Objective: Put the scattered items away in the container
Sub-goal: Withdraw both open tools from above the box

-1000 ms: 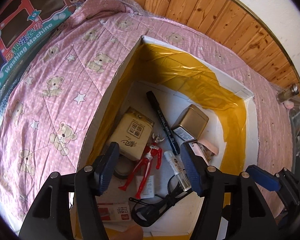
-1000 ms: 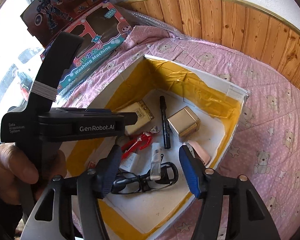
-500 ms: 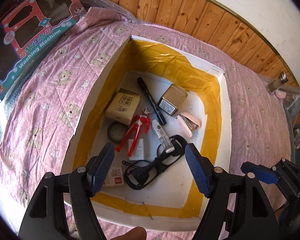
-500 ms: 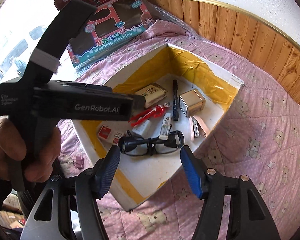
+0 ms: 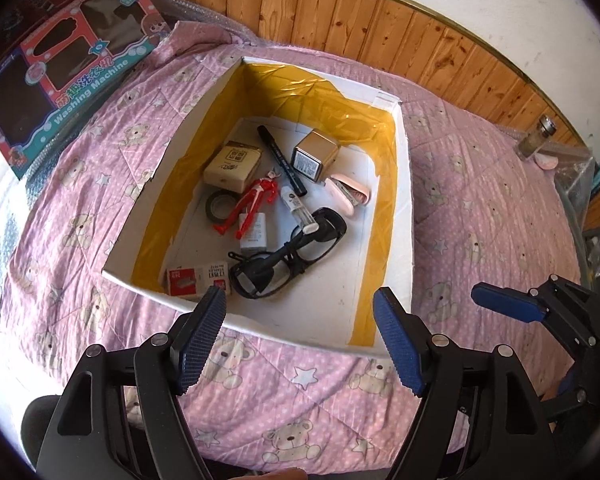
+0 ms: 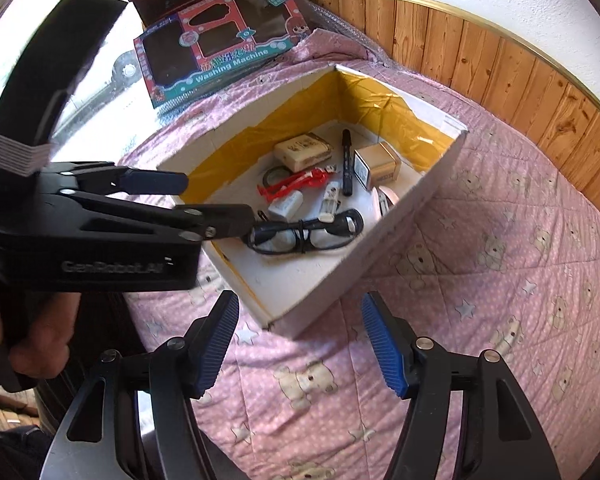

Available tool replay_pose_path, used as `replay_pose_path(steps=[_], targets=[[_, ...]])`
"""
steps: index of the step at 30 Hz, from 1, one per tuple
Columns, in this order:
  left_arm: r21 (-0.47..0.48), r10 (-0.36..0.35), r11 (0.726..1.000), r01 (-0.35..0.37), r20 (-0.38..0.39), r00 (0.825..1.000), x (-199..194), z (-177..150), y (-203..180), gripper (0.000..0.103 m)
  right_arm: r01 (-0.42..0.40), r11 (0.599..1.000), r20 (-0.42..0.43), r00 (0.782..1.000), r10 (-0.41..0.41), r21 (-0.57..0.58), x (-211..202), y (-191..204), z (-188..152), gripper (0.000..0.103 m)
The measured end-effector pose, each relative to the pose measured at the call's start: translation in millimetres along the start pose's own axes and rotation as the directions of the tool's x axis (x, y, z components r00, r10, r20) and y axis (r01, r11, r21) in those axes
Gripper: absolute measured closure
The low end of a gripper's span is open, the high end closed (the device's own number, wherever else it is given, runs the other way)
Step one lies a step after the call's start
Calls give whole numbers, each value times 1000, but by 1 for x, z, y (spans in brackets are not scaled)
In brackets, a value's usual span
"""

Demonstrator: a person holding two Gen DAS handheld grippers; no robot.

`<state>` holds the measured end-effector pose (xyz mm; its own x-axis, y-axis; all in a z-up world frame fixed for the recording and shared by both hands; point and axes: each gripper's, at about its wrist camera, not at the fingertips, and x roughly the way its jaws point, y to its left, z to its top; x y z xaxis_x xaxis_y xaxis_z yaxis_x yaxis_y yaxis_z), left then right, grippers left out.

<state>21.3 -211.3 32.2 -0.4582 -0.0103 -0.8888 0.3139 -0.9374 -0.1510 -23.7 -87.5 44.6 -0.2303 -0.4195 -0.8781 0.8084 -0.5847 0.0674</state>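
Note:
A white box (image 5: 404, 184) with yellow-taped inner walls sits on the pink bear quilt; it also shows in the right wrist view (image 6: 400, 216). Inside lie black glasses (image 5: 292, 252), a red figure (image 5: 252, 204), a black marker (image 5: 282, 160), a gold tin (image 5: 314, 156), a beige pack (image 5: 232, 164), a tape roll (image 5: 220, 206), a pink stapler (image 5: 346, 196) and a staples box (image 5: 198, 278). My left gripper (image 5: 300, 340) is open and empty, above the box's near rim. My right gripper (image 6: 298, 344) is open and empty, over the quilt before the box's corner.
A "Washing Machine" toy carton (image 5: 60, 76) leans at the back left. Wood panelling (image 5: 380, 28) runs behind the bed. A small glass jar (image 5: 536, 140) stands at the far right. The left gripper's body (image 6: 100, 232) fills the left of the right wrist view.
Both grippers have pulled back and up from inside the box. The box now looks smaller and whole. The items inside have not moved.

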Motion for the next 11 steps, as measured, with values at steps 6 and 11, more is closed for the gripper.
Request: replay_pose_path(steps=[6, 11], targets=[[30, -11, 999, 11, 4, 1000, -9, -17, -13, 25, 47, 999, -22, 999, -47, 6, 0, -8, -17, 38], [57, -25, 998, 25, -2, 1000, -13, -28, -23, 25, 81, 997, -4, 997, -81, 16, -2, -9, -21, 38]])
